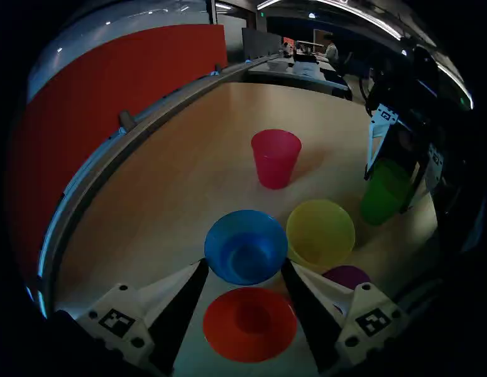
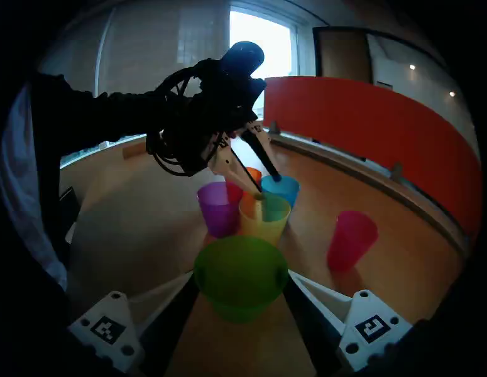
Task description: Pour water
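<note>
Green cup (image 2: 240, 284) sits right under my right-side lens, pinched on both sides by the right gripper (image 2: 241, 275). I can see black-and-white square tags (image 2: 372, 328) on its finger bases. Over on the left gripper (image 1: 245, 264), both fingers press the blue cup (image 1: 246, 246), with the orange cup (image 1: 249, 323) below it (nearer the lens). Yellow cup (image 1: 320, 234) and purple cup (image 2: 219, 207) huddle beside them, and the pink cup (image 1: 276, 157) stands apart on the table (image 1: 180, 188). A dark-sleeved arm (image 2: 111, 116) reaches in, holding that left gripper angled down.

Dim, edge-warped views; a blown-out window (image 2: 262, 47) backlights the right gripper view.
</note>
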Available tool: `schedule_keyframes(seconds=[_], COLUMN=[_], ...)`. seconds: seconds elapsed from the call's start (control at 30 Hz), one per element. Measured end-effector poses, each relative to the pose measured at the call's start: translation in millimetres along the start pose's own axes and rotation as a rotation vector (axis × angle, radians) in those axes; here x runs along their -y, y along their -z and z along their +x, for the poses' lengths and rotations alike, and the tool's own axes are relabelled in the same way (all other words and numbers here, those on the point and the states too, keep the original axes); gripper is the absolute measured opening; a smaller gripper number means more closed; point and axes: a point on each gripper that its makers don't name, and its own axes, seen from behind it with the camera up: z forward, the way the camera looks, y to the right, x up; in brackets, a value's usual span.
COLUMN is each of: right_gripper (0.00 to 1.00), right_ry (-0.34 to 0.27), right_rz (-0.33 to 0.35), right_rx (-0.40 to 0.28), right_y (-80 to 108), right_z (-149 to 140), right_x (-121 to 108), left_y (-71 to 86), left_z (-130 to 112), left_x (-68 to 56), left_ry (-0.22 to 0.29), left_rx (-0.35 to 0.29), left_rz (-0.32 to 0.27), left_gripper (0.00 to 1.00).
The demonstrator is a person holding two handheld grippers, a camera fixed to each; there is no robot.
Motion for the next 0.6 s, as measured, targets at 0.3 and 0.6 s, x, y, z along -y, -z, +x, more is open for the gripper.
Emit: schedule_keyframes(seconds=[0.3, 0.6], right_gripper=[0.92, 0.92], right_ry=[-0.002, -0.003], right_rz=[0.004, 0.005], right_rx=[0.003, 0.005], right_y=[-2.5, -2.7], right_z=[-1, -3], right_x=[-1, -1], left_y=[-9.7, -17.9], left_z=[1, 1], left_x=[-1.2, -1.3], left_ry=[0.001, 0.012], left_rx=[0.006, 0.003], left_rz=[-0.018, -0.033], left_gripper=[0.86, 0.86])
